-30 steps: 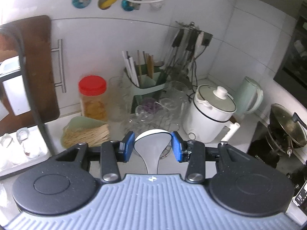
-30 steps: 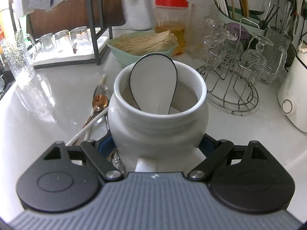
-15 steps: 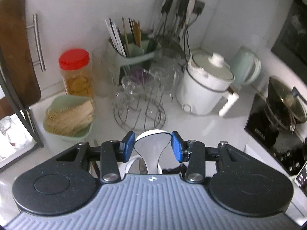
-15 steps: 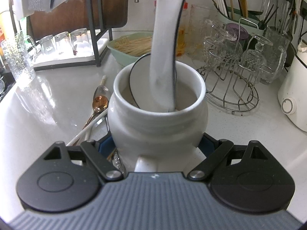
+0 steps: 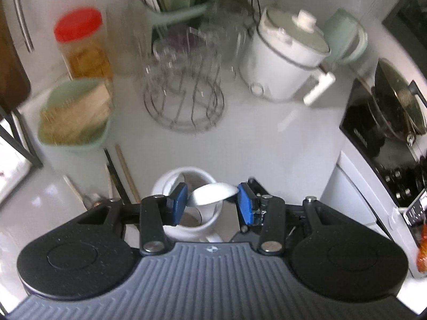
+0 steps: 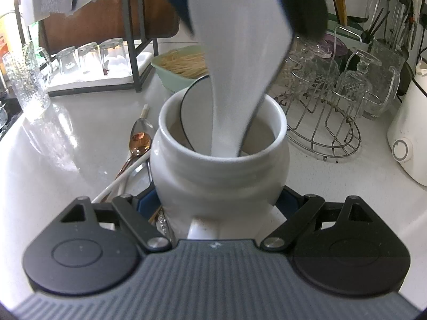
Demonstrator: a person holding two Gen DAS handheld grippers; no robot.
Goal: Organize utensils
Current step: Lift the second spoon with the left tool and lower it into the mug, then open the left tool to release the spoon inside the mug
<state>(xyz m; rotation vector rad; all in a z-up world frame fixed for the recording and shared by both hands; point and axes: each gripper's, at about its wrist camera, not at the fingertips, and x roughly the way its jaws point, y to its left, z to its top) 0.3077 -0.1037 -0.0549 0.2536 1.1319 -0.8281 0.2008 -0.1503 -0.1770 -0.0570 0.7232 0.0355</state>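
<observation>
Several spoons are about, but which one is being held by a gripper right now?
The plain white spoon, pinched by the left gripper, handle dipping into the white jar. The black-rimmed spoon stands loose inside; the copper spoon lies on the counter.

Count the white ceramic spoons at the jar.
2. One white spoon is held in the left gripper, handle down inside the white jar; a dark-rimmed spoon already stands inside. Others may be hidden.

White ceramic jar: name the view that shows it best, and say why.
Right wrist view: the white ceramic jar fills the centre, its rim and bulging body sharp. In the left wrist view the white ceramic jar is mostly hidden behind the left tool and its spoon.
</observation>
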